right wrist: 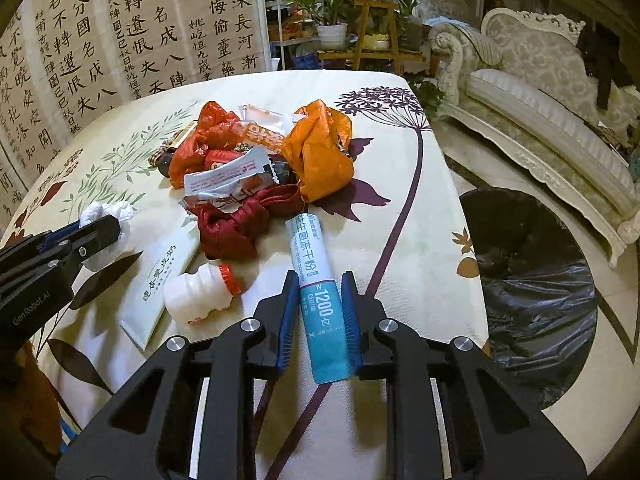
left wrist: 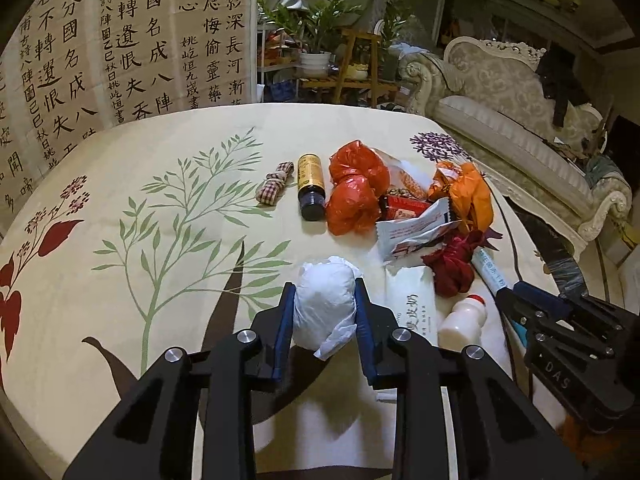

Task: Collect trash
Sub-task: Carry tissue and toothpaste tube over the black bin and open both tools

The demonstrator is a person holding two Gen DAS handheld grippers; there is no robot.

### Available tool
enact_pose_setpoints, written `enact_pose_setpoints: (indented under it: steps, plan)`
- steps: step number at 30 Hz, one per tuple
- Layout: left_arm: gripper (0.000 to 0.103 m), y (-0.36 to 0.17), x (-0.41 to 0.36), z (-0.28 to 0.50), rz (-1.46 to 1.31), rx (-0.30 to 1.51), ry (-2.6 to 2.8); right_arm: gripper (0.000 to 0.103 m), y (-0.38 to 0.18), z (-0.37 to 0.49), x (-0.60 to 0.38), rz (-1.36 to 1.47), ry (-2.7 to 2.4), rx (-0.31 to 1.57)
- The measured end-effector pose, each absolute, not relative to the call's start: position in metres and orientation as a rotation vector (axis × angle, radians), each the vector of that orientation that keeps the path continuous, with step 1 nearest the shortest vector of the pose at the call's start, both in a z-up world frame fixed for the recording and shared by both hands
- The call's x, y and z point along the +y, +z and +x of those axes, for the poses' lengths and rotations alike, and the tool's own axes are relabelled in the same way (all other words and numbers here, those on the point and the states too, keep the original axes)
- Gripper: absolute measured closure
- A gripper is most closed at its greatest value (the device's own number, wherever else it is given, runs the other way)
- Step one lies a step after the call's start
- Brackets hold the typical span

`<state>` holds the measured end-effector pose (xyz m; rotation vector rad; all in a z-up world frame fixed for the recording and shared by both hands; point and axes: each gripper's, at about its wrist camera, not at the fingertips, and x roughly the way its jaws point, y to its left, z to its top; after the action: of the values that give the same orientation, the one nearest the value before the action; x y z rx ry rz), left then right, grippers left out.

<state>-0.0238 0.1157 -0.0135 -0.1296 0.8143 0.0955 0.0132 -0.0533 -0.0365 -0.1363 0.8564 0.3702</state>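
My left gripper (left wrist: pixel 325 300) is clamped on a crumpled white plastic bag (left wrist: pixel 325 306), a soft, rounded wad bulging between the ribbed blue pads at lower centre of the left wrist view. My right gripper (right wrist: pixel 320 300) has its jaws drawn in against a slim sachet (right wrist: pixel 320 296), a flat paper-like stick, white above and teal below, lying lengthwise between the pads at lower centre of the right wrist view; whether they press firmly, I cannot tell.

The rest of the trash sits on the tablecloth (left wrist: pixel 140 280), a woven cream fabric printed with leaves. In the left view's centre right: a glossy red plastic bag (left wrist: pixel 356 188), a crinkled orange bag (left wrist: pixel 470 192), a silvery torn wrapper (left wrist: pixel 416 232) and knotted dark red cloth (left wrist: pixel 454 268). A smooth amber bottle (left wrist: pixel 310 186) lies left of them, and a ridged white bottle (left wrist: pixel 464 318) at lower right. A black-lined bin (right wrist: pixel 532 280) fills the right view's right side.
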Motion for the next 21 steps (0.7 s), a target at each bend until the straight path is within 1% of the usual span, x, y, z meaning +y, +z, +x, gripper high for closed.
enact_pose_setpoints:
  steps: [3, 10, 15, 21]
  plan:
    - [0.074, -0.01, 0.11, -0.025, -0.128, 0.805, 0.085, 0.087, -0.034, 0.01, -0.058, -0.13, 0.364, 0.846]
    - [0.074, 0.001, 0.084, -0.023, -0.114, 0.77, 0.025, 0.087, -0.014, 0.004, -0.092, -0.077, 0.303, 0.785]
    - [0.074, 0.007, 0.046, -0.017, -0.089, 0.75, -0.054, 0.087, -0.004, 0.007, -0.135, -0.039, 0.2, 0.742]
    - [0.074, 0.011, -0.005, 0.0, -0.06, 0.729, -0.148, 0.087, -0.007, 0.02, -0.182, -0.009, 0.085, 0.725]
